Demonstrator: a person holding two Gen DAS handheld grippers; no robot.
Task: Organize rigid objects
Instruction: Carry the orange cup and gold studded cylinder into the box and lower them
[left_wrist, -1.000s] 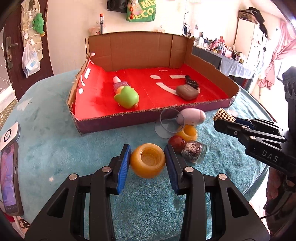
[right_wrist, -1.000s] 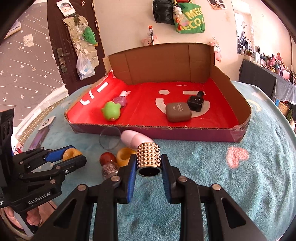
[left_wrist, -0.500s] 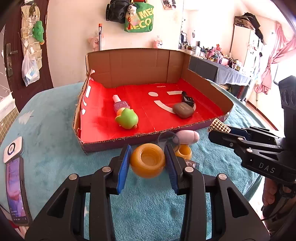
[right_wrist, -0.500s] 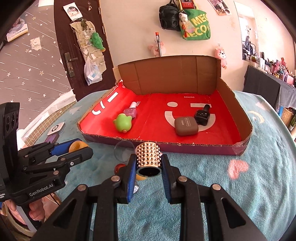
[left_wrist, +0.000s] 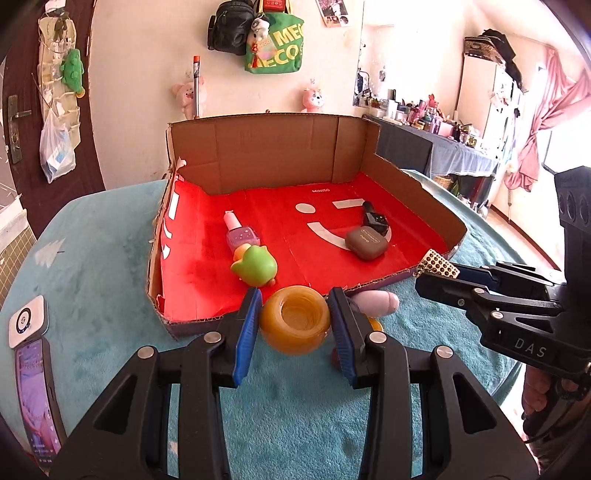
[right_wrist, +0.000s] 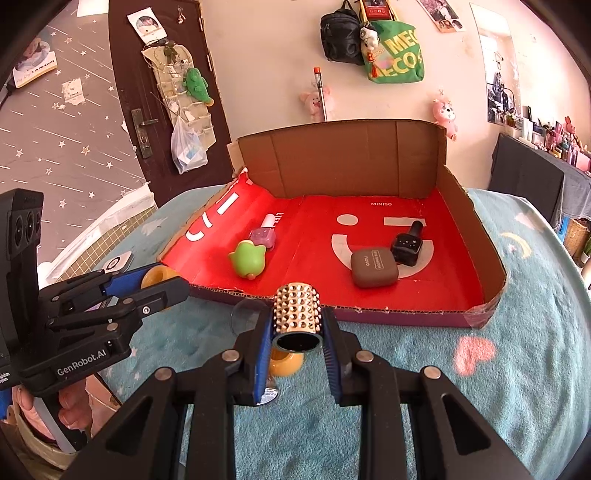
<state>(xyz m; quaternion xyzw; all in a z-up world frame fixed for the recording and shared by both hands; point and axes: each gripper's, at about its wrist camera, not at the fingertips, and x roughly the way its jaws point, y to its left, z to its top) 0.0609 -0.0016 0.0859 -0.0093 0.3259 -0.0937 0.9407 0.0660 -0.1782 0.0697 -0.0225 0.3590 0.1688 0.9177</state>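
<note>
hiding behind the amber ring (left_wrist: 294, 319): a pink case (left_wrist: 376, 302), half seen

Both wrist fisheyes look forward along their own fingers, close above the teal tablecloth (left_wrist: 92, 321), toward the open cardboard box (left_wrist: 273, 147) at frame centre. Each catches the other gripper at a frame edge; both share box and back wall.

Glossy amber ring (left_wrist: 294, 319), studded metallic tube (right_wrist: 297, 316), fuzzy cloth tablecover (left_wrist: 92, 295)
</note>
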